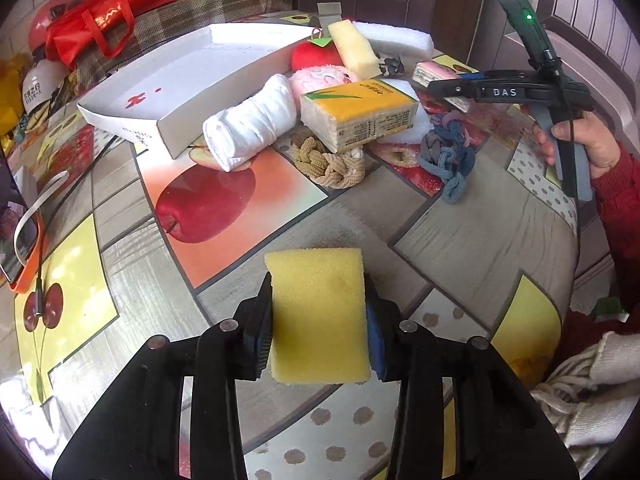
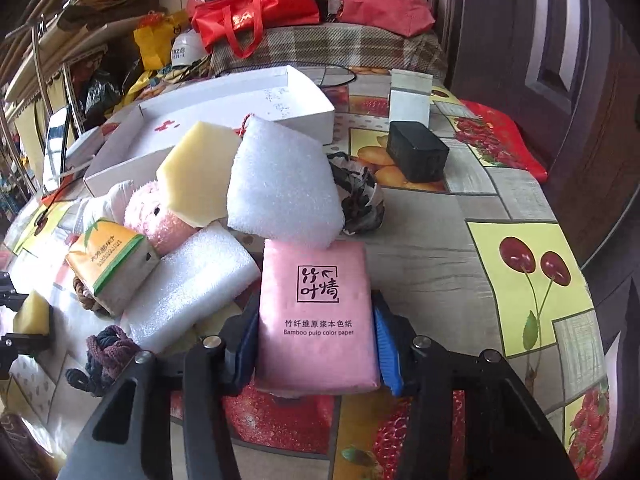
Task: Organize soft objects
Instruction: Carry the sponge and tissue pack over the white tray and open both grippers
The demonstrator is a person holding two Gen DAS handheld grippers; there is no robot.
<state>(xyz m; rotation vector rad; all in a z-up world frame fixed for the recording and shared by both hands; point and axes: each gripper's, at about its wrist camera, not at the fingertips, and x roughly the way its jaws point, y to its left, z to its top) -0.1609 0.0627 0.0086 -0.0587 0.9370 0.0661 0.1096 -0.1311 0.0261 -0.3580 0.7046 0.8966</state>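
1. The left gripper [image 1: 320,320] has its jaws pressed on both sides of a yellow sponge [image 1: 318,316]; the sponge stands between the pads, close over the tabletop [image 1: 460,240] near the camera.
2. The right gripper [image 2: 316,320] has its jaws clamped on the two long edges of a pink tissue pack [image 2: 316,312], which lies flat with its printed face up on the near part of the tabletop.
3. In the left wrist view the right gripper shows at far right, held by a hand [image 1: 592,148] in a red sleeve [image 1: 624,192], with the pink pack at its tip.
4. A white box [image 1: 176,92] sits open on the far left of the tabletop.
5. Just right of the box lies a pile: a rolled white cloth [image 1: 250,128], a yellow tissue pack [image 1: 360,114], a pink plush toy [image 1: 320,78], a red plush toy [image 1: 314,56], a pale yellow foam block [image 1: 356,48] and a white foam piece [image 1: 394,38].
6. A beige braided cord [image 1: 330,162] lies partly under the yellow tissue pack; a blue braided cord [image 1: 448,156] lies to its right.
7. In the right wrist view a white foam pad [image 2: 280,184] leans over the far end of the pink pack, and a black box [image 2: 416,152] stands further right and well apart.
8. A red bag [image 1: 100,20] rests on a checked seat beyond the tabletop.
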